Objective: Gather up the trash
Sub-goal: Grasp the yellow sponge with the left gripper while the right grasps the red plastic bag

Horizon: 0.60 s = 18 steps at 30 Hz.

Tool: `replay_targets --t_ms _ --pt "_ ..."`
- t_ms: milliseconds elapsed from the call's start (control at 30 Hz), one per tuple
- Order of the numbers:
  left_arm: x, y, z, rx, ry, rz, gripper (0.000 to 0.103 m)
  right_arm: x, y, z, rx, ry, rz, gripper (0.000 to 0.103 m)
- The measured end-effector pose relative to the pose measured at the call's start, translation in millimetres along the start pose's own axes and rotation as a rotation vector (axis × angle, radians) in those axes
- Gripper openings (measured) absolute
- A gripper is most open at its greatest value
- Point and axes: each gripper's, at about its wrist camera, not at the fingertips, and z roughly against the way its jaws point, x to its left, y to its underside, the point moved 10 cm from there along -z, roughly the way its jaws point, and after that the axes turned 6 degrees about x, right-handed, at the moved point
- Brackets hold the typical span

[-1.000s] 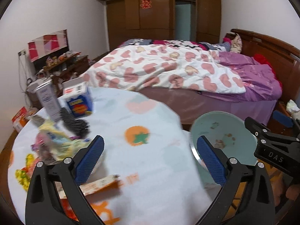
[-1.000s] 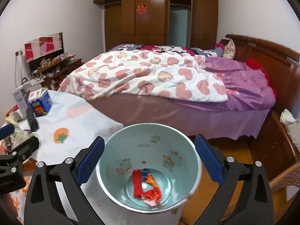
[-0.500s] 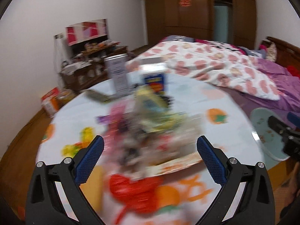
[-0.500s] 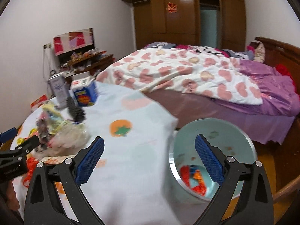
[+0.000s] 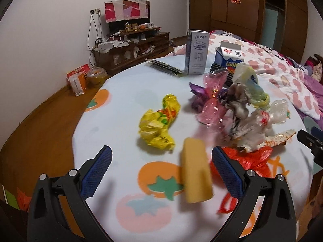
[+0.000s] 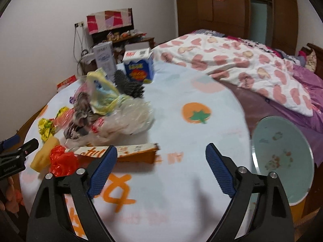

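Left hand-held gripper (image 5: 161, 173): jaws stand wide apart and hold nothing, angled down over the near edge of the worktop (image 5: 125, 217), which is covered in a fruit-print cloth.
Yellow sponge-like block (image 5: 195, 170): the nearest piece of trash, lying between the left jaws but touching neither pad; its long axis runs away from the camera, roughly in line with the fingers, so the jaws would close across its narrow width.
Red plastic scrap (image 5: 252, 159): just right of the left gripper's right finger, touching the block's far side as the right wrist view shows it.
Right hand-held gripper (image 6: 161, 169): jaws apart and closing, with only bare cloth between them; nothing is pinched.
Flat orange-and-white wrapper (image 6: 129, 153): just beyond the right gripper's left fingertip, its long axis lying crosswise to the fingers.
Nearer hand: by these views the left gripper is better placed for the block, the right for the wrapper.
Yellow crumpled wrapper (image 5: 159, 127): a little beyond the block, slightly to its left.
Main trash heap (image 6: 113, 117): clear, pink and pale bags piled mid-worktop, beyond both grippers.
Cartons: a tall white carton (image 5: 196, 55) and a blue carton (image 6: 139, 66) stand upright at the far edge.
Pale green bin (image 6: 282, 159): beside the worktop on the right gripper's right side, between worktop and bed (image 6: 252, 64); its contents cannot be seen from here.
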Motion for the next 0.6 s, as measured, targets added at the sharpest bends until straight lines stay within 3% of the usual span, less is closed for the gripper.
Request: replay_targets --t_ms 133,367,600 --pt "5 3 -5 0.009 0.011 -0.001 0.096 16 5 -6 0.029 -0.015 0.028 0.080" --pt "-9 12 -17 0.054 0.076 -0.014 0.095 62 12 2 0.042 -0.127 0.100 0.078" --pt "-28 29 -35 0.124 0.097 -0.046 0.072 93 20 -5 0.078 -0.176 0.128 0.074"
